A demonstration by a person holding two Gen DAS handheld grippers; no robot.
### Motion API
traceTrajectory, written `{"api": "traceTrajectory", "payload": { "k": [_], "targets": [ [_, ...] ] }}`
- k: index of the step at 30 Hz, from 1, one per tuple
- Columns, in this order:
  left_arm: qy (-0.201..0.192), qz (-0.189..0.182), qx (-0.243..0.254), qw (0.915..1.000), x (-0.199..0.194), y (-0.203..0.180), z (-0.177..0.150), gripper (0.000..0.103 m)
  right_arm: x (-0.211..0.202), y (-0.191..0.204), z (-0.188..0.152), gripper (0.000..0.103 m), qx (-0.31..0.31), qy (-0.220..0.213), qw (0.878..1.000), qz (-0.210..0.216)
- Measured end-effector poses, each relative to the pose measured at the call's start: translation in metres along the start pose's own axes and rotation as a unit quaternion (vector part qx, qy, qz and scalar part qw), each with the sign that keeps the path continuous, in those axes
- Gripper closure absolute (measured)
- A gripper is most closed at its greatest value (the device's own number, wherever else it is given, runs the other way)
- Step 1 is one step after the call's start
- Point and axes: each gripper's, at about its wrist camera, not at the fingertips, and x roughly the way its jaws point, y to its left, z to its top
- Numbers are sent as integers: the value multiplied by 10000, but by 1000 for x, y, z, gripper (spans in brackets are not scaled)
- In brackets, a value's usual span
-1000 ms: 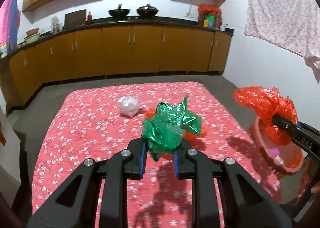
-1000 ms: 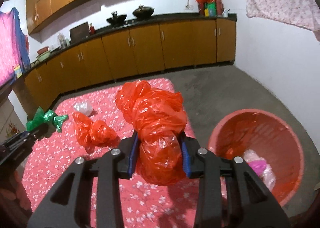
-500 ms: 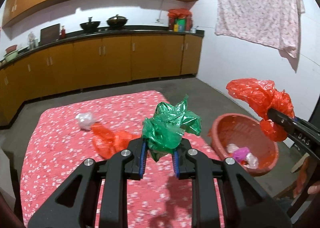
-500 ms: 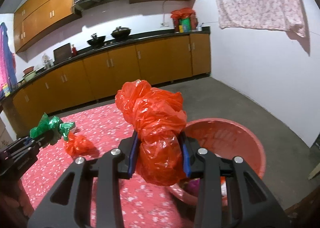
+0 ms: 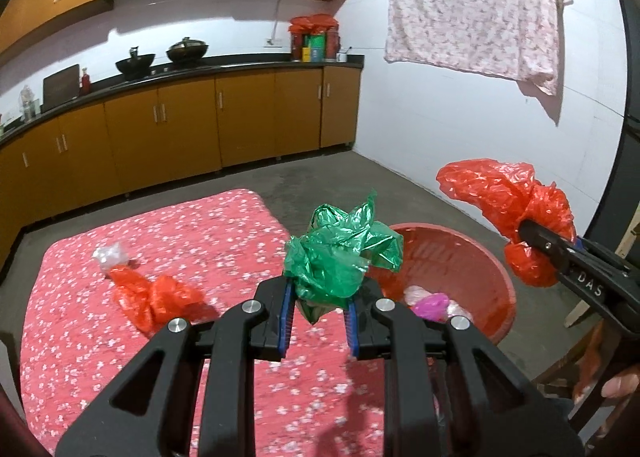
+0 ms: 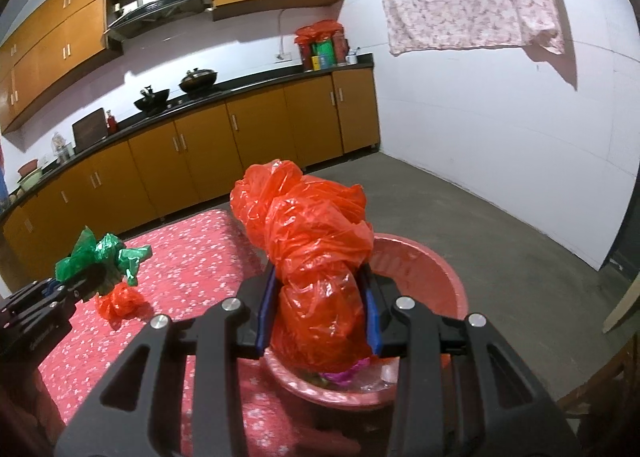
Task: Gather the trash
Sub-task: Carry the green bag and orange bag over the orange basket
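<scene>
— Over the red flowered tablecloth (image 5: 120, 357), what sits in the left gripper (image 5: 318, 317)?

— Pinched on a crumpled green plastic bag (image 5: 340, 257), blue pads pressed into both sides, bag raised clear of the cloth.

— And on the right?

— Right gripper (image 6: 318, 311) clamped around a bulging orange-red plastic bag (image 6: 308, 241), held up above the near rim of a red basin (image 6: 432, 265) on the concrete floor, just beside the cloth's edge.

— Anything inside that basin?

— Pink and clear scraps (image 5: 434, 303) at the bottom.

— Left behind on the cloth?

— One more orange bag (image 5: 154, 299), lying crumpled, plus a small clear wad (image 5: 108, 255) touching its far end.

— Beyond that?

— Brown cabinets (image 5: 180, 129) under a dark counter with two woks (image 5: 160, 57), and a pale patterned sheet (image 5: 476, 5) hanging on the white wall.
</scene>
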Motion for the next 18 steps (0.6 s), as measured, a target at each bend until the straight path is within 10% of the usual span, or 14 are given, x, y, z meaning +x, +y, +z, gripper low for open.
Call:
{"api": "traceTrajectory", "payload": {
  "k": [18],
  "targets": [
    [286,-612,89,9977,33,-49,4,82,10,-45,-6,67,424,127,9984,-360]
  ]
}}
